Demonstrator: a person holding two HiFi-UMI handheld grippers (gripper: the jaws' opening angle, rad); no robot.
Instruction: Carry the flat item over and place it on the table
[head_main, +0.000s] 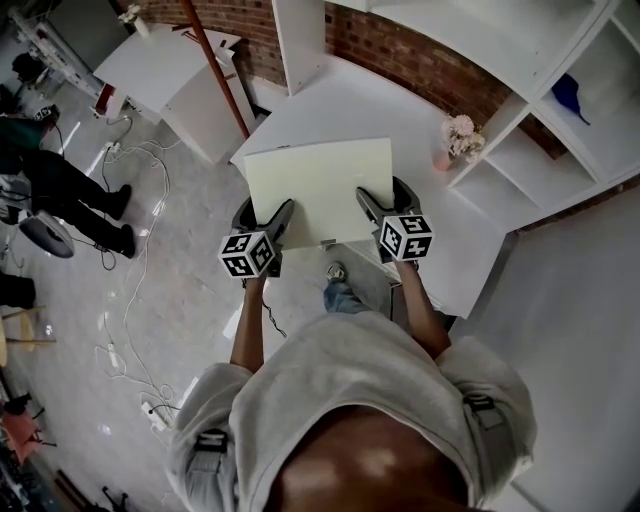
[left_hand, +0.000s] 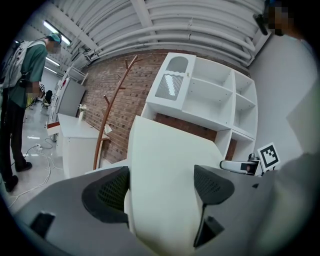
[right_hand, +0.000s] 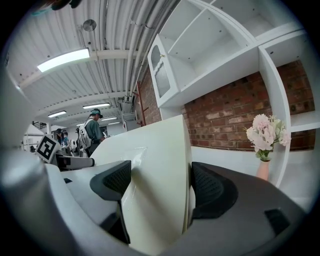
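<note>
A pale cream flat board (head_main: 318, 190) hangs level over the near part of the white table (head_main: 460, 240), held by both grippers at its near edge. My left gripper (head_main: 268, 226) is shut on the board's near left corner. My right gripper (head_main: 375, 208) is shut on its near right part. In the left gripper view the board (left_hand: 167, 175) fills the space between the jaws and runs forward. In the right gripper view the board (right_hand: 155, 175) sits clamped between the two dark pads. Under the board, the table's surface is hidden.
A vase of pale flowers (head_main: 458, 138) stands on the table's right side, against a white shelf unit (head_main: 560, 110). A brick wall (head_main: 420, 65) runs behind. A wooden coat stand (head_main: 215, 65), a second white table (head_main: 165, 70), floor cables (head_main: 135, 290) and a person (head_main: 60, 185) lie left.
</note>
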